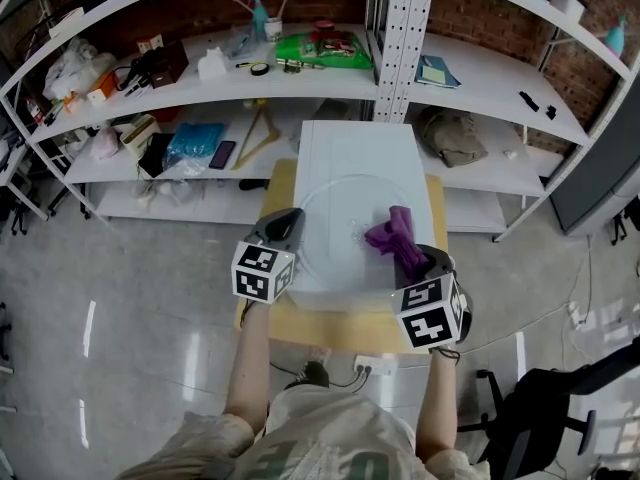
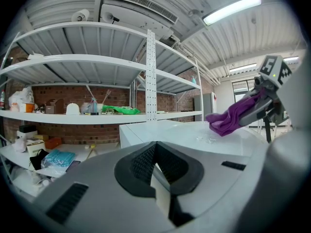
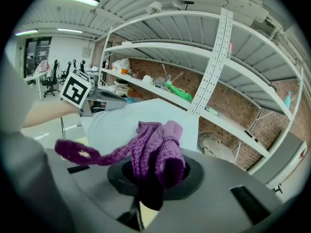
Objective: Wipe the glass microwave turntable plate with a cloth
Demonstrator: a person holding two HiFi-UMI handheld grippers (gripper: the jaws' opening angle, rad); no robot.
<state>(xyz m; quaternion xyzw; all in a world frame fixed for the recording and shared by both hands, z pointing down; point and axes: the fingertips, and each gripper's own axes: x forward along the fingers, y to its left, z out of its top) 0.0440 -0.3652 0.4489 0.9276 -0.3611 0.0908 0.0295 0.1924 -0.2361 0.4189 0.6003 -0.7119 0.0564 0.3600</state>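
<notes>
Glass plate lies on white box.

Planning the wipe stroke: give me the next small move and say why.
Probably lower the cloth flat and sweep it left across the plate. The right gripper is shut on the cloth over the plate's right part, and the glass toward the left gripper, at the plate's left edge, lies bare.

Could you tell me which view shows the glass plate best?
The head view: the glass plate shows its round outline from above. The left gripper view sees it edge-on, faintly; in the right gripper view the cloth mostly hides it.
</notes>
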